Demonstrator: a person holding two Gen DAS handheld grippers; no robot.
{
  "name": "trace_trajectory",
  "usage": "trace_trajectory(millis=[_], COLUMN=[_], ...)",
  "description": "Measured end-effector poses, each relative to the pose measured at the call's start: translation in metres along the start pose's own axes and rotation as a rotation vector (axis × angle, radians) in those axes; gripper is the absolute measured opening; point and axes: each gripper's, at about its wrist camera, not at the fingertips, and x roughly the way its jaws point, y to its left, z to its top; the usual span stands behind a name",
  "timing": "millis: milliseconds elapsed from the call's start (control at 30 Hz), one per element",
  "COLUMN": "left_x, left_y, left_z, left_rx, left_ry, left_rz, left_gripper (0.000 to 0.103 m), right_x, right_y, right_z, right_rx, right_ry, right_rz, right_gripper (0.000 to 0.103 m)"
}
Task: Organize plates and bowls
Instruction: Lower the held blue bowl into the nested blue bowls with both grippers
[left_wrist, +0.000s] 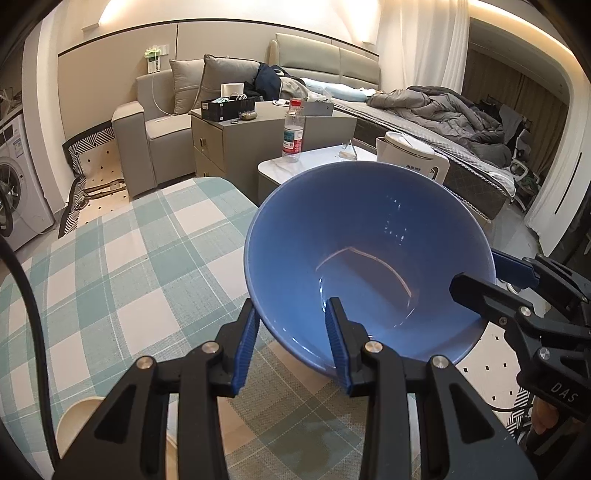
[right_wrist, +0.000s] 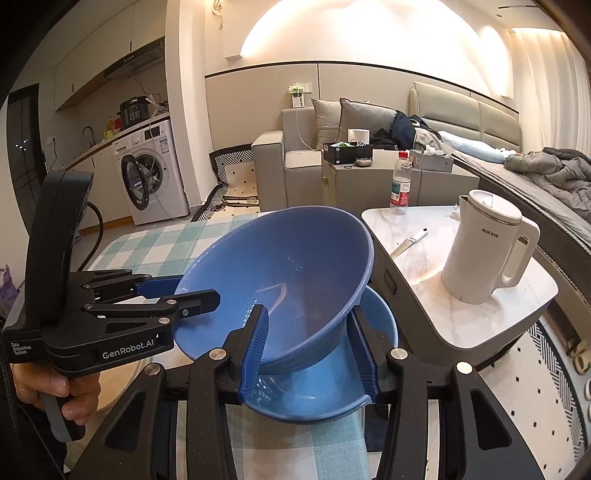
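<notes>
Both grippers tilt downward over the checked tablecloth (left_wrist: 129, 258). The left gripper (left_wrist: 291, 332) pinches the near rim of the upper blue bowl (left_wrist: 369, 251); the right gripper (right_wrist: 310, 343) clamps that bowl's right rim, above a second blue bowl (right_wrist: 314, 398) (partly hidden). A white kettle (right_wrist: 484, 251) stands right.

Warm, fairly bright on my end. Glow from cove lighting on wall (right_wrist: 354, 37) and ceiling strip. Soft glare streaks inside blue bowl (left_wrist: 369, 258). Heavy fisheye bend, black vignette in corners of both views. Focus decent, no real blur.
</notes>
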Motion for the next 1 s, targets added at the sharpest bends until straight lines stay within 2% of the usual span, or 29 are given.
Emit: trace_trajectory(millis=[733, 867, 1000], left_x=[0.017, 0.023, 0.026], left_y=[-0.011, -0.013, -0.016], left_z=[-0.005, -0.007, -0.009], left_rx=[0.018, 0.017, 0.023], left_ry=[0.041, 0.053, 0.059], left_rz=[0.002, -0.003, 0.011], left_gripper=[0.035, 0.035, 0.035], right_x=[0.014, 0.018, 0.024], right_y=[-0.018, -0.021, -0.024], right_z=[-0.009, -0.011, -0.013], right_rx=[0.012, 0.012, 0.003], right_ry=[0.026, 0.037, 0.05], right_rz=[-0.006, -0.002, 0.002], right_gripper=[0.047, 0.053, 0.054])
